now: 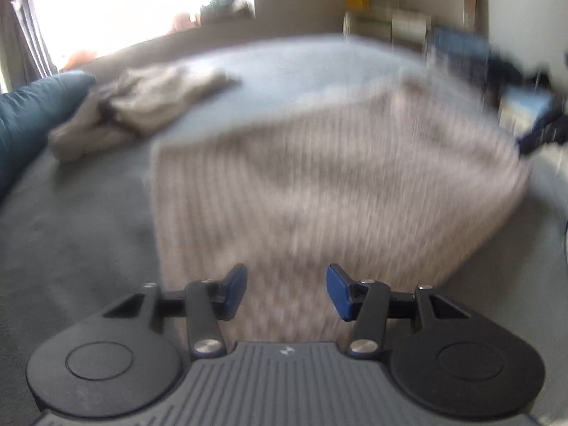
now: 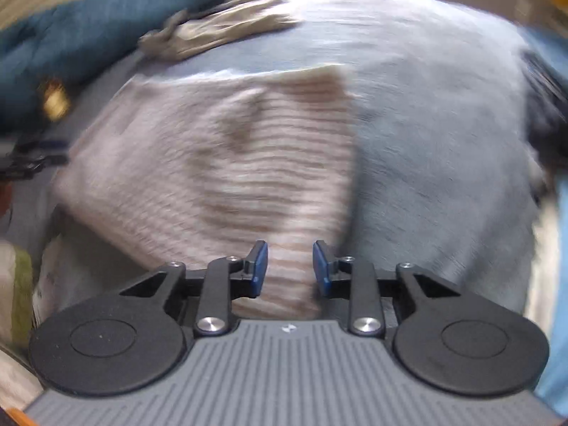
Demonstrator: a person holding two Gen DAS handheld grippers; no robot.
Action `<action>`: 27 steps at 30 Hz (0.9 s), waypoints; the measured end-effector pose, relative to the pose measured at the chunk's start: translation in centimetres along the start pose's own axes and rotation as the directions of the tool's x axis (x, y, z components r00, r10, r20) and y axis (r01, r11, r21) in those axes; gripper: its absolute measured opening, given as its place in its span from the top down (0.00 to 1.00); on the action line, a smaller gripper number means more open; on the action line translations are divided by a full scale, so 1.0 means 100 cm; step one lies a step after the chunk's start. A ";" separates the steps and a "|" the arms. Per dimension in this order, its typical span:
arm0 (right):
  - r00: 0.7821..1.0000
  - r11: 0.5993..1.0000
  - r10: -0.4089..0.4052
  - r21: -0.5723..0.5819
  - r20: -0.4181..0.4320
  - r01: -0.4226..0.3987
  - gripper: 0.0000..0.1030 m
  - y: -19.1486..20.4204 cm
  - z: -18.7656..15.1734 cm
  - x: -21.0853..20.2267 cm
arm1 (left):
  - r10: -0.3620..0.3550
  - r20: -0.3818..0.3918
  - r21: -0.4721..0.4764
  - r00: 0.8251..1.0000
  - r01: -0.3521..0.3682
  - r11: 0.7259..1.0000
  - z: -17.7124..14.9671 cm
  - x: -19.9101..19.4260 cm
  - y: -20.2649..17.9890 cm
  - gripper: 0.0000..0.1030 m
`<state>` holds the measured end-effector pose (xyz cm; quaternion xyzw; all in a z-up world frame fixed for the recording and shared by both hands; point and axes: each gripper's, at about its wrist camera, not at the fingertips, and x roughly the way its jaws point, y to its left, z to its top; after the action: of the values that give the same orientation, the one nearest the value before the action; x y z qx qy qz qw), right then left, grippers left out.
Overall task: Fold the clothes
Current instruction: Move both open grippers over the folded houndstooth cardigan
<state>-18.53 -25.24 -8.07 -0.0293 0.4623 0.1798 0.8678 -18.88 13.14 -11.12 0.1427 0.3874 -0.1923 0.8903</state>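
A beige knit garment with fine stripes lies spread on the blue-grey bed cover; both views are blurred. My left gripper hovers over its near edge, jaws wide apart, blue pads clear of the cloth. In the right wrist view the same striped garment narrows to a band that fills the gap between the jaws of my right gripper, whose pads sit against it. A second, crumpled beige garment lies farther back.
A dark teal pillow rests at the bed's left side, also seen as the teal pillow in the right wrist view beside the crumpled garment. Shelves with clutter stand behind the bed. A bright window is at the back left.
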 end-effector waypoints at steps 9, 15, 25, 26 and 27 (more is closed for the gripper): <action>0.982 0.987 -0.150 -0.072 -0.116 0.142 0.77 0.019 0.008 0.032 | 0.002 0.018 -0.084 1.000 0.000 0.997 -0.016 -0.007 0.016 0.46; 0.975 0.983 -0.184 0.004 -0.127 0.186 0.77 0.012 0.008 0.043 | -0.028 -0.013 -0.177 1.000 0.026 0.984 -0.029 0.009 0.034 0.44; 0.975 0.975 -0.218 0.034 -0.039 0.219 0.75 0.008 0.030 0.015 | 0.009 0.031 -0.080 0.999 -0.006 0.997 0.021 -0.043 0.030 0.39; 0.975 0.975 -0.221 0.029 -0.019 0.221 0.75 0.010 0.035 0.011 | 0.001 0.031 -0.058 1.000 0.001 0.998 0.034 -0.040 0.027 0.39; 0.977 0.977 -0.212 0.024 -0.006 0.212 0.75 0.013 0.041 0.013 | -0.008 0.030 -0.036 1.000 0.009 0.999 0.046 -0.038 0.024 0.38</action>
<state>-15.06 -22.79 -6.60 -0.0679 0.4603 0.0805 0.8815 -17.25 14.27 -5.06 0.1222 0.3778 -0.1911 0.8977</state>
